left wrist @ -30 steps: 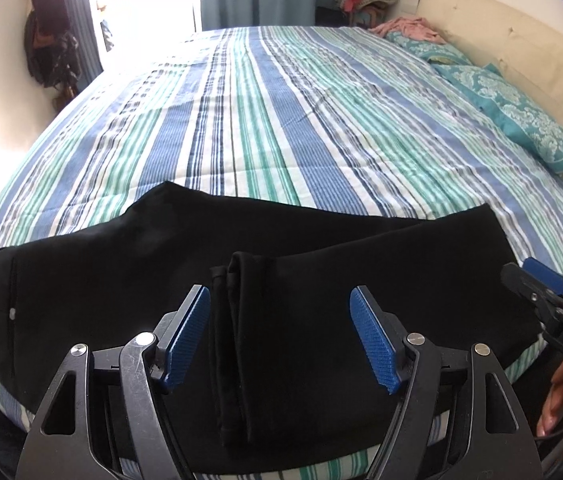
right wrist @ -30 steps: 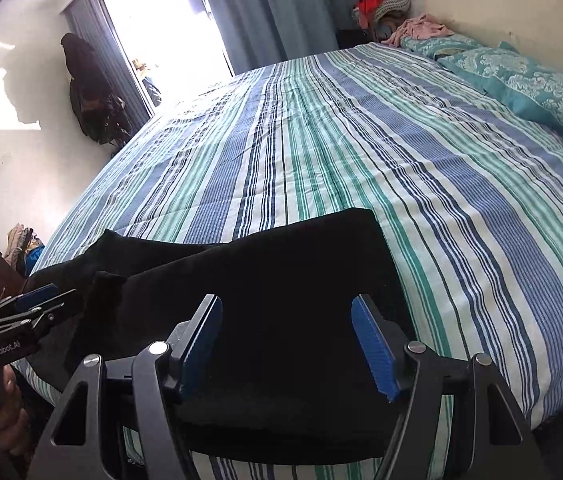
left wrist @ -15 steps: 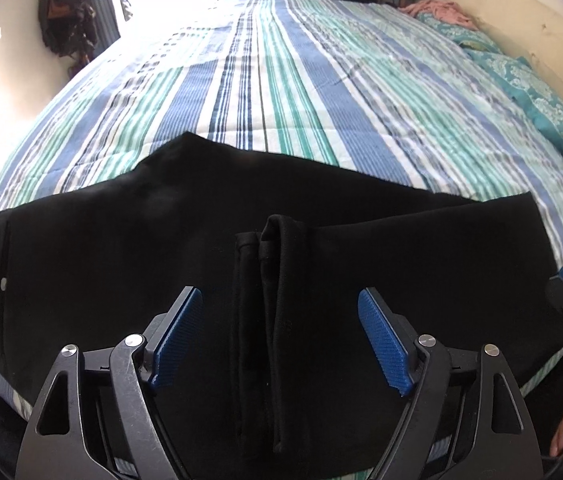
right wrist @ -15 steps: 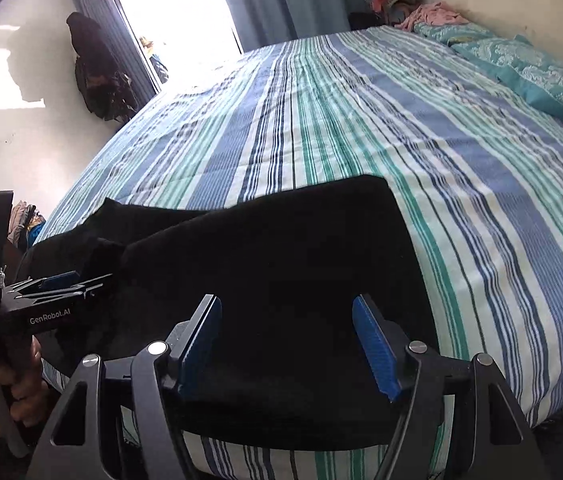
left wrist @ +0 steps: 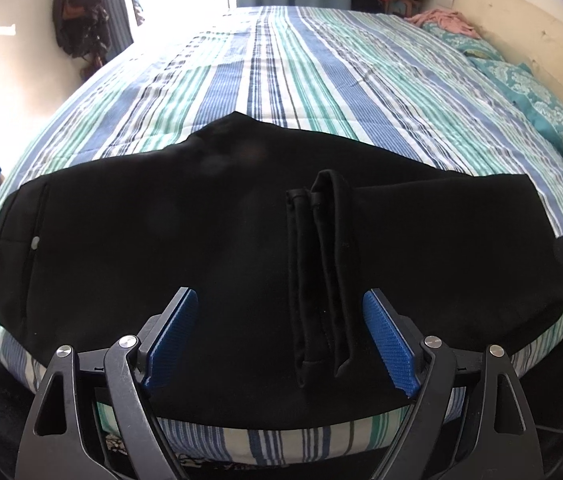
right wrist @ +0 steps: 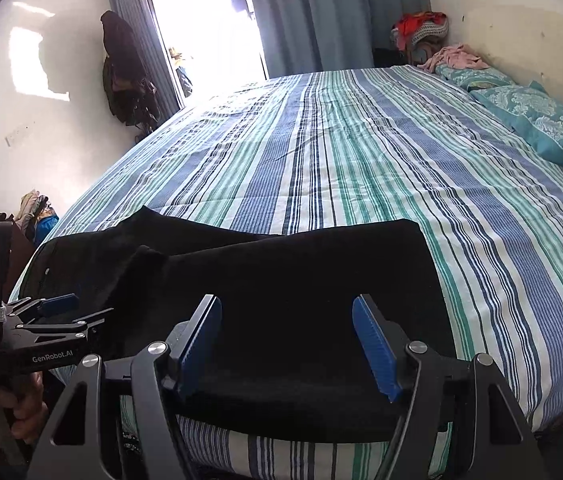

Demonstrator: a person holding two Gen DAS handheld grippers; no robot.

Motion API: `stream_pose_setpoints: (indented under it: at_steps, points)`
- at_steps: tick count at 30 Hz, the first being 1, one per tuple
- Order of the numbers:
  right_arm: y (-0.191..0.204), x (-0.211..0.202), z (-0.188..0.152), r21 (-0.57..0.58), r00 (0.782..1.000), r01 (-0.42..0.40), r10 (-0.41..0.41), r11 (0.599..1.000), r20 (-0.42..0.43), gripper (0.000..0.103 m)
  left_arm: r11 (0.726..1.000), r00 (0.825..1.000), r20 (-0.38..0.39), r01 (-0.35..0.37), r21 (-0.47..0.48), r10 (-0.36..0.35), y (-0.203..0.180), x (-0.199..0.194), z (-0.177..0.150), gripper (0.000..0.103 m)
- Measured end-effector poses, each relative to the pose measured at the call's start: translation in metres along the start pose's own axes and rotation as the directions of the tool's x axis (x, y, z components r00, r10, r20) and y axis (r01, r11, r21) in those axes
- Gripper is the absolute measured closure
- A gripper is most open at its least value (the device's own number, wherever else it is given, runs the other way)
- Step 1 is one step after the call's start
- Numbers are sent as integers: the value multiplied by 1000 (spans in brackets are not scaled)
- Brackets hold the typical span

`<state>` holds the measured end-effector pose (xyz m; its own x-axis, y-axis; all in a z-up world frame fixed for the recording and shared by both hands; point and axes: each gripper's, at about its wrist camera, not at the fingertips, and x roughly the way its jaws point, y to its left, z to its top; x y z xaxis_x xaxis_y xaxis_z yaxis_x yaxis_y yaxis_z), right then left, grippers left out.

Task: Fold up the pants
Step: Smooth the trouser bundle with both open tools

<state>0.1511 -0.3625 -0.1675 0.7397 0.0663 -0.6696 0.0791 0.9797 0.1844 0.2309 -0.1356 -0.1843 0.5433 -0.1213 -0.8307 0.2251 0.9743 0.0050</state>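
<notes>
Two grippers hover over the near edge of the bed (left wrist: 321, 92), and we see both spread wide with nothing between their ribbed blue pads. The left gripper (left wrist: 281, 340) hangs above the middle of the pants (left wrist: 161, 248), while the right gripper (right wrist: 287, 348) sits over the folded right end of the same garment (right wrist: 301, 280). The pants are matte black cloth, folded once so the leg ends lie doubled back over the thighs; their stitched hems form two narrow ridges running towards us just inside the left gripper's right pad. A small pale button shows near the waistband at the far left. They lie flat across the striped cover (right wrist: 361, 160) of blue, green and white, close to the mattress edge. Teal patterned pillows (right wrist: 541, 128) rest at the right. Compared with a second ago, we have brought the left gripper lower and closer, so the pants fill more of its view; the cloth itself has not shifted.
</notes>
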Motion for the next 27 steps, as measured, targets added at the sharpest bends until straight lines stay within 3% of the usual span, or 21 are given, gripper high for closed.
stream_pose_setpoints:
  at_steps: [14, 27]
  points:
    - [-19, 6, -8, 53, 999, 42, -40, 998, -35, 34, 982, 999, -15, -50, -183, 48, 68, 6, -11, 16]
    - [10, 15, -13, -54, 998, 18, -21, 998, -53, 34, 988, 996, -5, -88, -127, 89, 64, 12, -15, 15]
